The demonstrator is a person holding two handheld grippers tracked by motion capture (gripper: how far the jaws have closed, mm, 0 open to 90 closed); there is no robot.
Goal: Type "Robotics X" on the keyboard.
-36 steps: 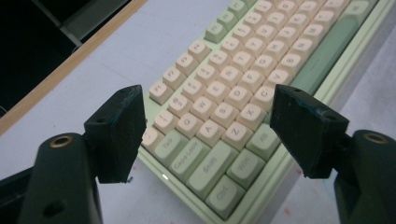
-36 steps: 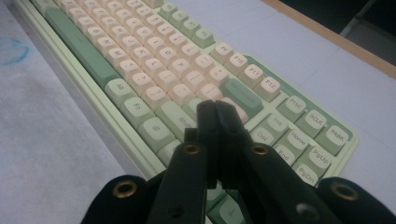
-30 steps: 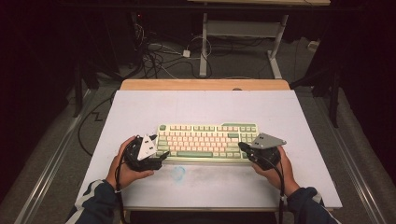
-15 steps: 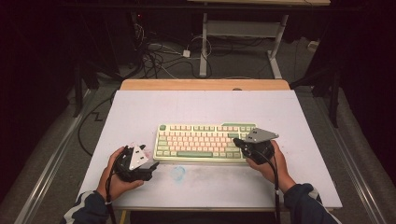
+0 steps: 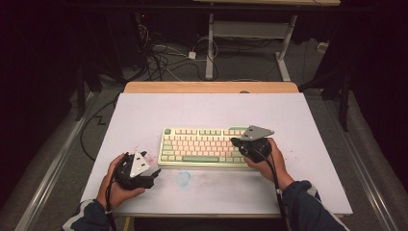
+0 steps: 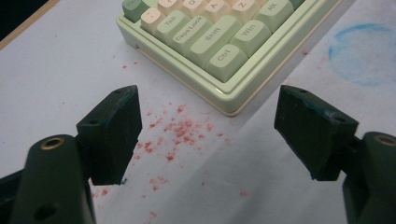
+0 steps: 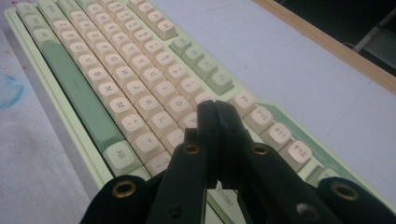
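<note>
Keyboard [image 5: 204,146], pale green with cream keys, lies flat in the middle of the white desk [image 5: 144,110] in the high view, its long side running left to right. It sits square to the person, which leaves both short ends free to be approached from either side.

At the right end of the keyboard, right of centre in the high view, the right gripper [image 5: 239,143] hangs over the keys. Its fingers [image 7: 215,135] are pressed tight together with nothing between them, and in the right gripper view their joined tip points down over the right-hand letter keys, near the L and the punctuation row. Closed like this they make one narrow point, which I judge suits pressing a single key without catching its neighbours.

The left gripper [image 5: 155,174] sits at the lower left of the high view, just off the keyboard's near left corner and apart from it. Its fingers [image 6: 112,133] stand wide apart and have just been opening, with only bare desk between them; the Ctrl key corner [image 6: 224,60] lies just ahead in the left gripper view. Red specks [image 6: 177,133] and a blue smudge [image 5: 183,178] mark the desk nearby.
</note>
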